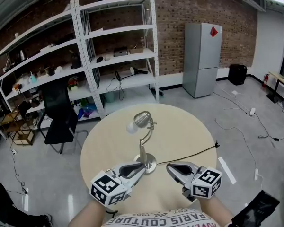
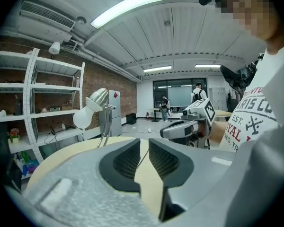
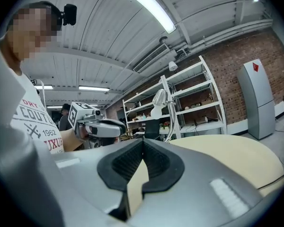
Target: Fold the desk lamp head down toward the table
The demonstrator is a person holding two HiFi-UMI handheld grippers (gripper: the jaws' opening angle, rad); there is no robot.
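Pale beige round desk [image 1: 189,131] with a chrome desk lamp [image 1: 143,122] standing upright, two hand-held claws close in front of it.

Lamp head raised on a curved neck, white bulb angled left and down, round base [image 1: 150,165] near the desk's front edge. Left claw [image 1: 141,168] right at the base, contact unclear, its tips parted by a narrow slit, gripping nothing. Right claw [image 1: 171,168] just right of the base, beside the black cord [image 1: 191,154], tips pressed together and empty. Both claws well below the lamp head.
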